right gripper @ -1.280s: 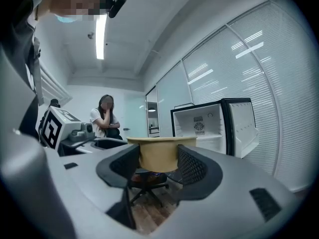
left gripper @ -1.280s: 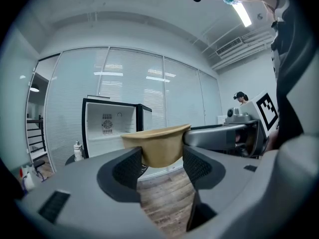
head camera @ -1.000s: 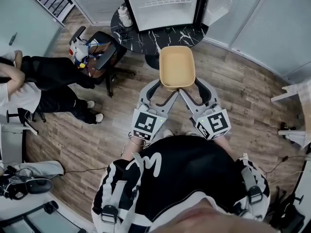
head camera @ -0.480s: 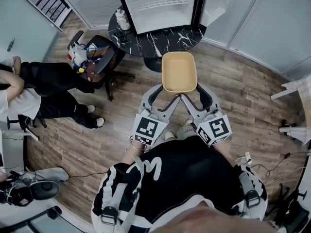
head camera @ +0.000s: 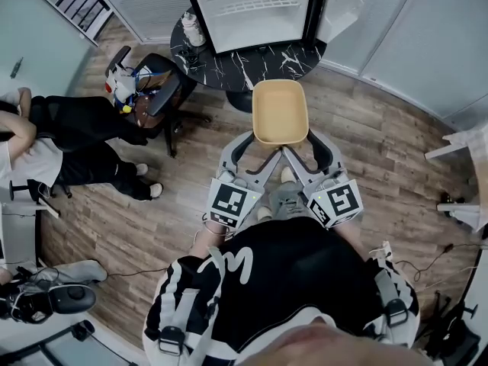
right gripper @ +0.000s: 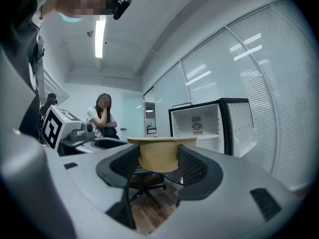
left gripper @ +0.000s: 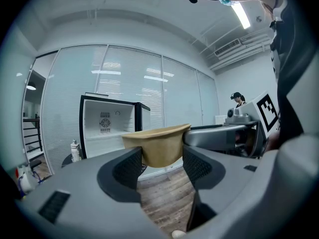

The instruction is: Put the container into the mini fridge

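The tan container (head camera: pixel 280 111) is a deep tub with round corners; only its plain bottom shows inside. The left hand-held gripper (head camera: pixel 254 145) and the right hand-held gripper (head camera: pixel 303 143) each pinch its near end, holding it over the floor (head camera: pixel 381 151) near the open mini fridge (head camera: pixel 252 6).

Bright ceiling strip light (right gripper: pixel 100 36), fisheye-warped edges

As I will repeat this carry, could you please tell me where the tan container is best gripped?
By its near short end, from the carrier's side: the left gripper and right gripper each clamp a near corner of the container under its flared rim, which holds it open side up.
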A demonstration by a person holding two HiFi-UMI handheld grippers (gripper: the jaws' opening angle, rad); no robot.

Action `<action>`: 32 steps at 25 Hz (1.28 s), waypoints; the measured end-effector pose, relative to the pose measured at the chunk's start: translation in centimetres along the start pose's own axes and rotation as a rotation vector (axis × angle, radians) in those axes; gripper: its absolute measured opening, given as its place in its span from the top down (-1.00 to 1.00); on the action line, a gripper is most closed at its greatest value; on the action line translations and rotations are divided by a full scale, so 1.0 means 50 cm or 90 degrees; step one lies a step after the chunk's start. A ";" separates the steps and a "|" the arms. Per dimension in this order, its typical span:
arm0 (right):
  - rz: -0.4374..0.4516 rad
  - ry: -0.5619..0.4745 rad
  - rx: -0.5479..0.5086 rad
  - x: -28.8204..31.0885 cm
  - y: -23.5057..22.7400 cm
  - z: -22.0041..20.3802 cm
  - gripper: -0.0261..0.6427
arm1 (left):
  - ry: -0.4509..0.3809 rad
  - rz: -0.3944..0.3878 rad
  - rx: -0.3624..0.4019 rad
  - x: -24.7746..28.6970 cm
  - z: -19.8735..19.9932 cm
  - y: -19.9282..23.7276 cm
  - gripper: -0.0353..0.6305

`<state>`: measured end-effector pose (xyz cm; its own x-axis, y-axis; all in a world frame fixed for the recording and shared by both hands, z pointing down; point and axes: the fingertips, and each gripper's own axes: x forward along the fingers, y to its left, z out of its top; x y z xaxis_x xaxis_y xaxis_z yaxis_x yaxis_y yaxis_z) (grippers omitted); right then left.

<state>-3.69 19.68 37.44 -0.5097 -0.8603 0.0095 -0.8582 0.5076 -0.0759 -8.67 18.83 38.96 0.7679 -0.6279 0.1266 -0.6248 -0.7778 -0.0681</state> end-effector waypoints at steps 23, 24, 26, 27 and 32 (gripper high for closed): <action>0.029 -0.012 -0.001 0.126 -0.152 0.033 0.17 | -0.008 0.029 -0.008 0.163 0.036 0.102 0.11; 0.030 -0.012 -0.002 0.132 -0.156 0.034 0.17 | -0.007 0.031 -0.007 0.168 0.036 0.108 0.11; 0.035 -0.014 -0.001 0.146 -0.166 0.037 0.17 | -0.008 0.037 -0.007 0.178 0.040 0.120 0.12; 0.038 -0.014 0.001 0.152 -0.170 0.039 0.17 | -0.009 0.039 -0.007 0.184 0.041 0.125 0.12; 0.044 -0.013 0.004 0.182 -0.195 0.042 0.17 | -0.009 0.045 -0.007 0.212 0.043 0.150 0.12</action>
<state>0.19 6.80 36.20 -0.5664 -0.8239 -0.0172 -0.8204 0.5658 -0.0822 -4.93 6.27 37.66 0.7241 -0.6812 0.1079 -0.6785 -0.7316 -0.0654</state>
